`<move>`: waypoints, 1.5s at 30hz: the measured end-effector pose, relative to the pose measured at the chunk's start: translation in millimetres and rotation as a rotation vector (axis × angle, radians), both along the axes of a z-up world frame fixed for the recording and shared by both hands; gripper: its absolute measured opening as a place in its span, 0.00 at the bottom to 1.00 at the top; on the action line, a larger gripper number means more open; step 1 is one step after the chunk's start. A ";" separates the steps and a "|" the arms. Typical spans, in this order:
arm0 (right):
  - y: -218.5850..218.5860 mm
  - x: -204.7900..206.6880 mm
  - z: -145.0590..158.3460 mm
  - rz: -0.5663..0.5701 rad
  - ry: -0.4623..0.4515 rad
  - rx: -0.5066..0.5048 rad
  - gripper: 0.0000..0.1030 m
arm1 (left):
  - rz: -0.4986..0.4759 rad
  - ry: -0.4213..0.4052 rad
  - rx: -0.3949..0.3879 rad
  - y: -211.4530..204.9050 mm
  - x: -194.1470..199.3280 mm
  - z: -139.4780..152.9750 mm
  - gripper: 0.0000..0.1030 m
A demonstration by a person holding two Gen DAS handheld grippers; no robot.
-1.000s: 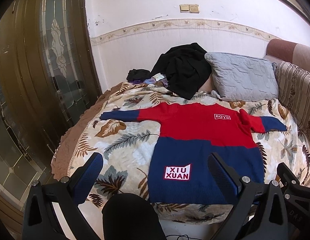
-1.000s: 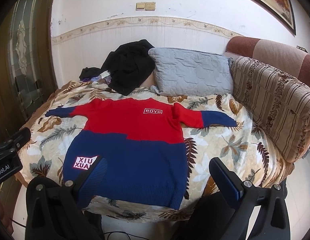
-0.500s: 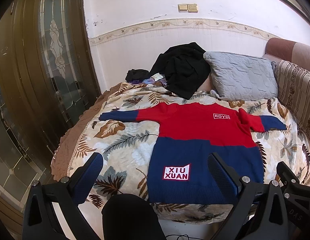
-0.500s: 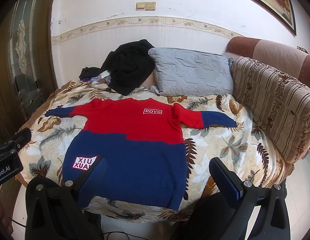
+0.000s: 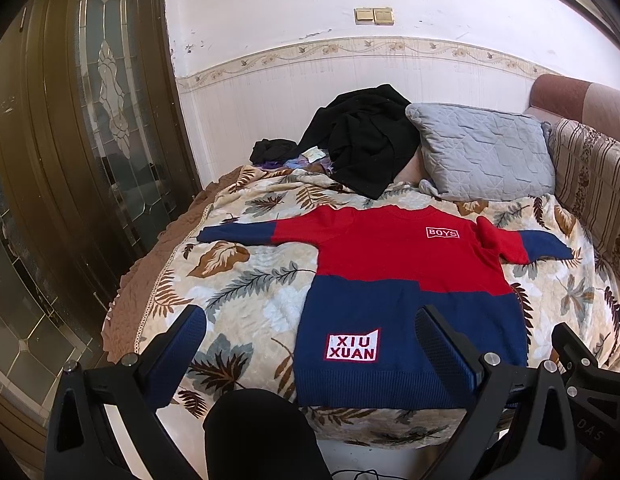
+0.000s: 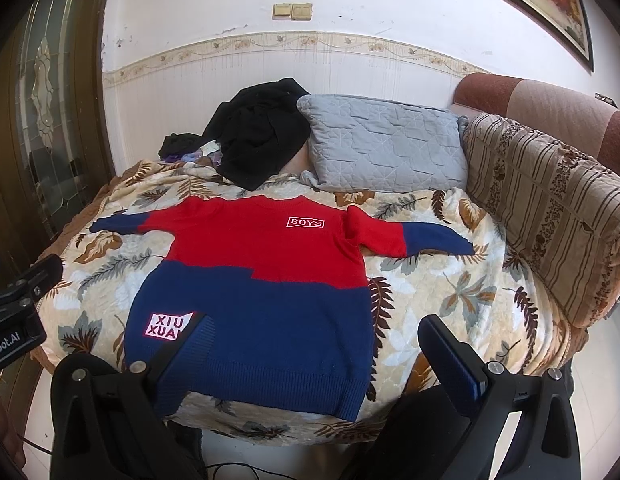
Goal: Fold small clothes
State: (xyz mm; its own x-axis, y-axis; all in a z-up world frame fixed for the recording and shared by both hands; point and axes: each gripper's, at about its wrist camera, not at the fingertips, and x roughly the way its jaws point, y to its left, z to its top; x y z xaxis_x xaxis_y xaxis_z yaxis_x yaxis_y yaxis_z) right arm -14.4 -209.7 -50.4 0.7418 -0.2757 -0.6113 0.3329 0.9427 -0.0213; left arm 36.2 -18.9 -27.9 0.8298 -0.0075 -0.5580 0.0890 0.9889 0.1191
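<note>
The red-and-blue sweater [image 5: 406, 280] lies flat, front up, on the leaf-print bedspread [image 5: 245, 280], hem at six o'clock. Both the left tongs [image 5: 310, 340] and right tongs [image 6: 314, 344] hang spread wide, holding nothing. Best start: pinch one cuff, at nine or three o'clock, and draw the sleeve across the chest, keeping the knit smooth.

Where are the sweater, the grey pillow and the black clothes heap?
sweater [image 5: 390, 256], left wrist view, red chest.
grey pillow [image 6: 386, 148], right wrist view, quilted front.
black clothes heap [image 5: 366, 140], left wrist view, middle of the pile.
</note>
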 end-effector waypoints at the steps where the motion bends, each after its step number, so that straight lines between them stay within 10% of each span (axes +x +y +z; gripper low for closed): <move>1: -0.1 0.1 -0.2 0.000 0.001 0.001 1.00 | 0.000 0.000 0.000 0.0 0.0 0.0 1.00; 45: -10.7 19.7 -12.6 -0.011 0.049 0.002 1.00 | -0.009 0.039 0.018 -7.3 20.1 -11.2 1.00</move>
